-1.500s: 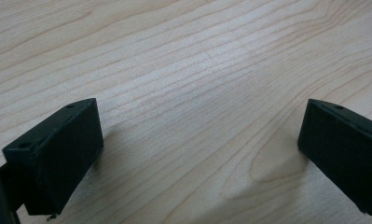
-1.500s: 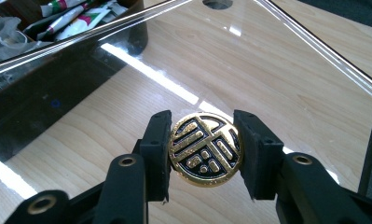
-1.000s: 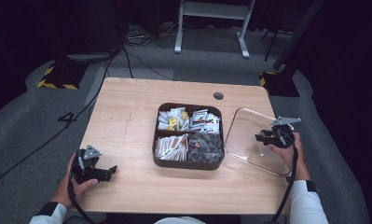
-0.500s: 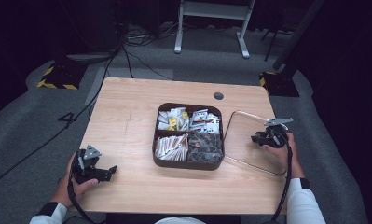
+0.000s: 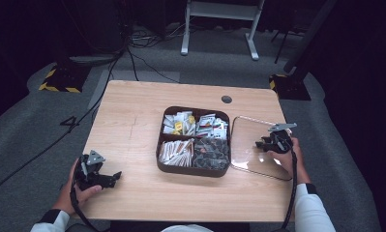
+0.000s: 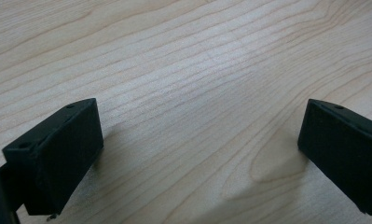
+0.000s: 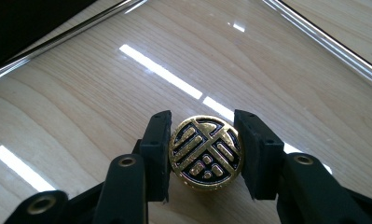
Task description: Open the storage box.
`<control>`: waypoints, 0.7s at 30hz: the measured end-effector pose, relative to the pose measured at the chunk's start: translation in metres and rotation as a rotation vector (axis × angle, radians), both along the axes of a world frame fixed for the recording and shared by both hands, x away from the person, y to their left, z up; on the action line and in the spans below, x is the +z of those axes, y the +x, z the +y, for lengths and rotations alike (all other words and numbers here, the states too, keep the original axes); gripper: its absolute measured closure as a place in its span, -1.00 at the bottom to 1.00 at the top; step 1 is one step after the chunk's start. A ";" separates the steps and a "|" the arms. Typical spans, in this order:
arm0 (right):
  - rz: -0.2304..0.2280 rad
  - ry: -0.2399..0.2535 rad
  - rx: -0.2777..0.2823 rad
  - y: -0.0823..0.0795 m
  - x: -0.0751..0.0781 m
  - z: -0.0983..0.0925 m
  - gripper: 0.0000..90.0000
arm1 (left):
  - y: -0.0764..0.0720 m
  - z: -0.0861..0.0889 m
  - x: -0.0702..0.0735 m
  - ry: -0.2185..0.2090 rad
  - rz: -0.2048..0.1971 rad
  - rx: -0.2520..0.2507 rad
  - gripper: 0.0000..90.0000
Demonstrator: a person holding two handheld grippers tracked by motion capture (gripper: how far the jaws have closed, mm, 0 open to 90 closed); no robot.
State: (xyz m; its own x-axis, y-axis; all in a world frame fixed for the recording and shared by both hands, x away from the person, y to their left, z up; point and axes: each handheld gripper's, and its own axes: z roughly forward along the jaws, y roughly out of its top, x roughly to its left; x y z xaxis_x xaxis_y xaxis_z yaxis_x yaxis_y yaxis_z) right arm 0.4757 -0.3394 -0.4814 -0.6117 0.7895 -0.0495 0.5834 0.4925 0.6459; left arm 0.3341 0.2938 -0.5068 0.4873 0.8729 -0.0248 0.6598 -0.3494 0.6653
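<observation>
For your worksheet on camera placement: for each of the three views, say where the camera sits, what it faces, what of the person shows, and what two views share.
High view: above the person's side, looking forward and down on the wooden table; forearms, both hands, left gripper, right gripper.
Left gripper view: on the left gripper, facing bare tabletop; open jaws.
Right gripper view: on the right gripper, facing the clear lid; jaws clamp its gold knob.
Shared: the clear lid also shows in the high view.
</observation>
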 end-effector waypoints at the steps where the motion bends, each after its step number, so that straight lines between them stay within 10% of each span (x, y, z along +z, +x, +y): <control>1: 0.003 0.004 0.000 0.000 0.000 0.002 0.30 | 0.000 0.000 0.000 0.000 0.001 0.000 -1.00; 21: -0.082 0.120 -0.021 -0.006 0.027 0.012 -0.31 | 0.000 0.000 0.000 -0.001 0.000 0.001 -1.00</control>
State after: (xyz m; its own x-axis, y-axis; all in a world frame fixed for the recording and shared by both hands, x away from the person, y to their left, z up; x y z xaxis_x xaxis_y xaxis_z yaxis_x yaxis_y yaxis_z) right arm 0.4694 -0.3275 -0.4549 -0.5924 0.8056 -0.0031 0.5357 0.3968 0.7454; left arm 0.3340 0.2937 -0.5068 0.4863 0.8734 -0.0259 0.6605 -0.3480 0.6653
